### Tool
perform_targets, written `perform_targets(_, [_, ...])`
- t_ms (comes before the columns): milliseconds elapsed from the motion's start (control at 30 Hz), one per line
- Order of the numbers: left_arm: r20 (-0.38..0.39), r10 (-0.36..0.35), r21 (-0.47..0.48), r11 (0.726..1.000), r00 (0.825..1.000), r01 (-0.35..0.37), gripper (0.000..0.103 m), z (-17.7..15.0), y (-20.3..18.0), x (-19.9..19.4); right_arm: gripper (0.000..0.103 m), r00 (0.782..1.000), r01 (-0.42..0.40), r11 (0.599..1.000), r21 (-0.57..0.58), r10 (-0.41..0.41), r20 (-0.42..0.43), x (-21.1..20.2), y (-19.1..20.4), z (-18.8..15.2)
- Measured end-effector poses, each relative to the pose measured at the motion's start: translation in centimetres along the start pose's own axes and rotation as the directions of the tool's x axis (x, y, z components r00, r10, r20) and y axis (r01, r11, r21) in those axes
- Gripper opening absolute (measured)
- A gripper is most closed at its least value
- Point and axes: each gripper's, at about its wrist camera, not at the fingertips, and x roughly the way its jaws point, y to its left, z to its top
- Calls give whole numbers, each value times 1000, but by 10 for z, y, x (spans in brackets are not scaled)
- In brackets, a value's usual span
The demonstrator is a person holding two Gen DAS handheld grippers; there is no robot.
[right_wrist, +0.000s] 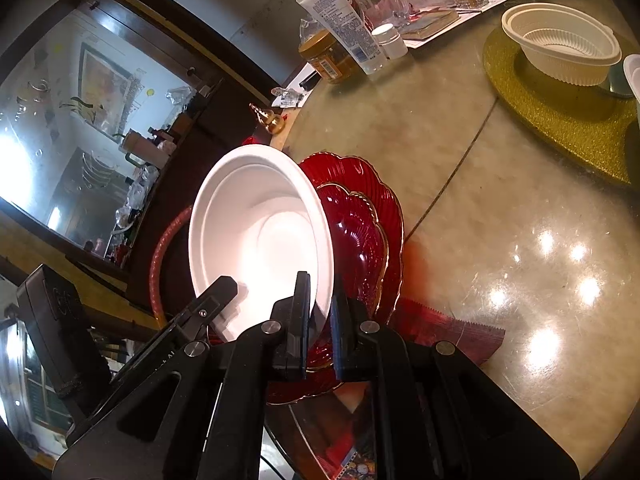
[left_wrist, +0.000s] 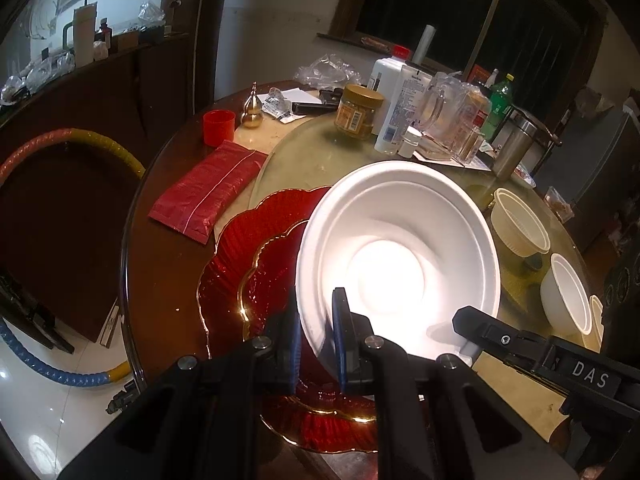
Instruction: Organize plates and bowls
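A big bowl [left_wrist: 400, 256] sits over two stacked plates [left_wrist: 240, 280] (smaller plate on top). Two more bowls [left_wrist: 520, 224] lie to its right, jars and bottles [left_wrist: 360, 112] behind.

Round glass-topped table [left_wrist: 320, 156], red scalloped plates [left_wrist: 224, 280], red packet [left_wrist: 204, 188], red cup [left_wrist: 218, 126], jar [left_wrist: 358, 112], gold mat [right_wrist: 560, 112]

- The left gripper [left_wrist: 316, 344] fills the lower centre of the left wrist view, its two blue-padded fingers close together and clamped on the near rim of the white bowl [left_wrist: 400, 256].
- The right gripper [right_wrist: 320, 336] sits at lower centre of the right wrist view, fingers pinched on the same bowl's rim.
- Each gripper's black frame shows at the edge of the other's view: lower right, and lower left.
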Motion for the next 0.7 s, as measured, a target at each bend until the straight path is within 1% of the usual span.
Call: perform_targets(700, [-8, 31, 9, 999, 999, -31, 13, -3, 1, 2, 8, 1000, -9, 1000, -1, 9, -15, 5, -1, -4])
